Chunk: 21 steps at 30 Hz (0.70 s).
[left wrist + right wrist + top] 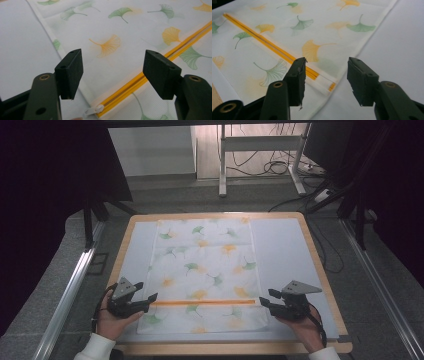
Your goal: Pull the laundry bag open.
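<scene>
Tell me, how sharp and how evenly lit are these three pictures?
High view: the table is bright but the surroundings fall nearly black, and detail is soft. Left gripper view: the leaf-print cloth is evenly lit, the near left tool slightly blurred. Right gripper view: the right tool is soft too, the cloth's far edge hazy.

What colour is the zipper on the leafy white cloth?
Orange zipper across the white ginkgo-leaf cloth, clearest in the left gripper view.
</scene>
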Available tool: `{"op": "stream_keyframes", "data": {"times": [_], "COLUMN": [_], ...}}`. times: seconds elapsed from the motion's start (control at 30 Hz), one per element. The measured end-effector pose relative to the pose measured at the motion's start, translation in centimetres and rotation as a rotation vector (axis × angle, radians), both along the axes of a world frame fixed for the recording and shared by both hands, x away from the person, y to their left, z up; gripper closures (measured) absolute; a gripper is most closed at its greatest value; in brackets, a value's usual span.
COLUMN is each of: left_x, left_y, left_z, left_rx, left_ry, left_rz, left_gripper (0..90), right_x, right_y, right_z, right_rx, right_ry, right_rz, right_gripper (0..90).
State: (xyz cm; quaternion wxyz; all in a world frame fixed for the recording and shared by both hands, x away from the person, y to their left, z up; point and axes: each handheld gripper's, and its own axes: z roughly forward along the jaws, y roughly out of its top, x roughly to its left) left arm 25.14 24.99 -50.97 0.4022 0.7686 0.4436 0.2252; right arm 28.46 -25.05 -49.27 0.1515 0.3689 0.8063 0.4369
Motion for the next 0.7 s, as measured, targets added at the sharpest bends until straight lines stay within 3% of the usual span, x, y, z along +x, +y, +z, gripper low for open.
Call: {"op": "stream_keyframes", "data": {"times": [0.23, 0.7], "left_x": [0.2, 0.4], "left_y": [0.7, 0.5], "left_z": [-0.5, -0.8], "left_rx": [0.021, 0.058], "left_ry": [-0.002, -0.011], "left_rz": [0.041, 0.043], "left_gripper": [29.6, 28.3], "right_x": [0.1, 0.2], "right_y": [-2.6, -2.3], "right_z": [-0.2, -0.4], "right_rx": [0.022, 0.004], "right_ry": [0.019, 0.019], "right_rz": [-0.072, -0.067], "right_gripper": [41.6, 39.8]}}
